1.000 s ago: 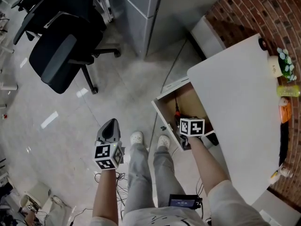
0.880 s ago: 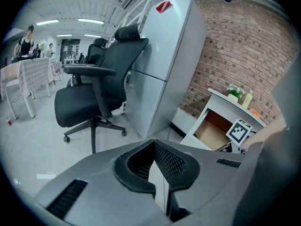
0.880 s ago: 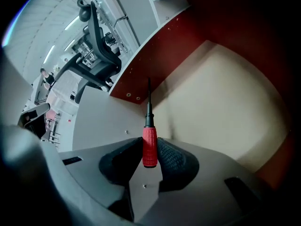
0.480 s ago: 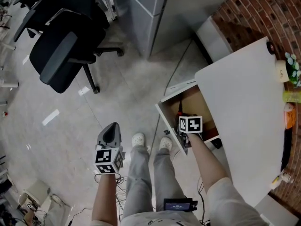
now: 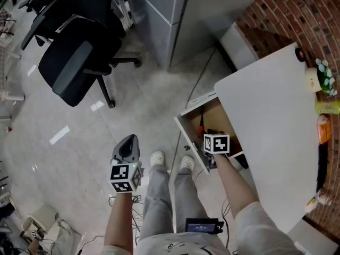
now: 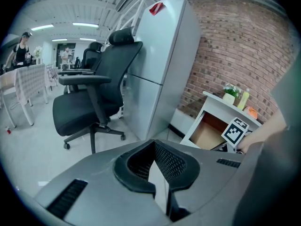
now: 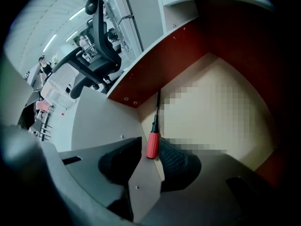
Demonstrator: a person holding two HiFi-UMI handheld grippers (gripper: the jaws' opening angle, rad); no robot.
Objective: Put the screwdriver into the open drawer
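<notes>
The screwdriver [image 7: 153, 145], red-handled with a black shaft, lies inside the open drawer [image 7: 164, 65] along its left wall. In the head view it shows as a thin red-and-black line [image 5: 201, 126] within the wooden drawer [image 5: 186, 129]. My right gripper [image 7: 151, 148] reaches into the drawer with its jaws apart; the handle end sits between the tips, a sliver of gap on its left side. From above, the right gripper [image 5: 212, 137] is mostly hidden under its marker cube. My left gripper [image 5: 127, 142] hangs over the floor, away from the drawer, its pads [image 6: 176, 161] meeting at the tips, empty.
A white table [image 5: 271, 121] covers the drawer's right part and carries small flowers [image 5: 322, 70] and bottles at its far edge. A black office chair [image 5: 79, 62] stands at the left and a grey cabinet [image 5: 175, 15] behind. The person's feet [image 5: 154, 155] are beside the drawer front.
Hardly anything differs: the head camera has shifted slightly, while both grippers keep their places, the right at the drawer and the left over the floor.
</notes>
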